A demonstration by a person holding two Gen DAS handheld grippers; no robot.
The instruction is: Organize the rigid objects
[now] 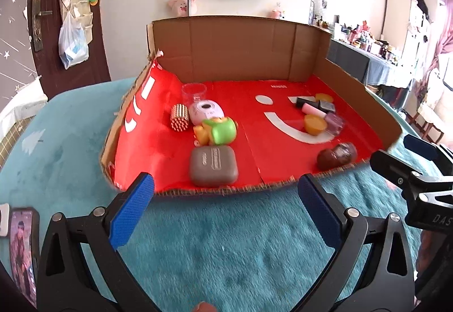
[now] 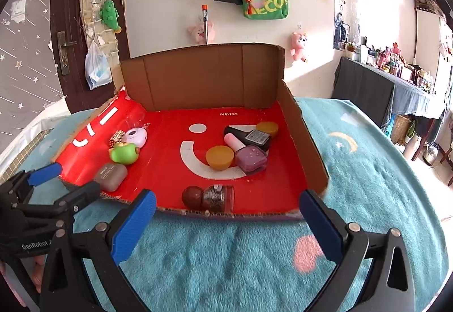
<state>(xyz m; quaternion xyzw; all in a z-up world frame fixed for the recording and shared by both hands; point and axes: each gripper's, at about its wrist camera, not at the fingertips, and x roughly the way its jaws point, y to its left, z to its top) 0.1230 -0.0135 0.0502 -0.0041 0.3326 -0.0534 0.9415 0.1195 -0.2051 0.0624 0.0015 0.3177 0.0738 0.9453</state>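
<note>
Both tools look alike: the left gripper (image 1: pixel 226 204) and right gripper (image 2: pixel 228 215) have black triangular-cutout arms, silver round screws, and fingers (image 1: pixel 131 211) faced with ribbed blue pads; white "GenRobot" lettering marks one body.

"MINISO" in white on the red tray floor (image 2: pixel 198 173), near the back cardboard wall; same word in the left wrist view, blurred. Green tote bag (image 2: pixel 266 0) on the wall reads "MEC" over "ECO", cut off by the bag's fold. Left gripper (image 2: pixel 48 182) body in the right wrist view: "GenRobot.A", rest cut off. Right gripper (image 1: pixel 396 153) body in the left wrist view: "DAS", cut off at the edge. Grey case (image 1: pixel 213 166) carries embossed labels, unreadable. Nail polish label unreadable.
</note>
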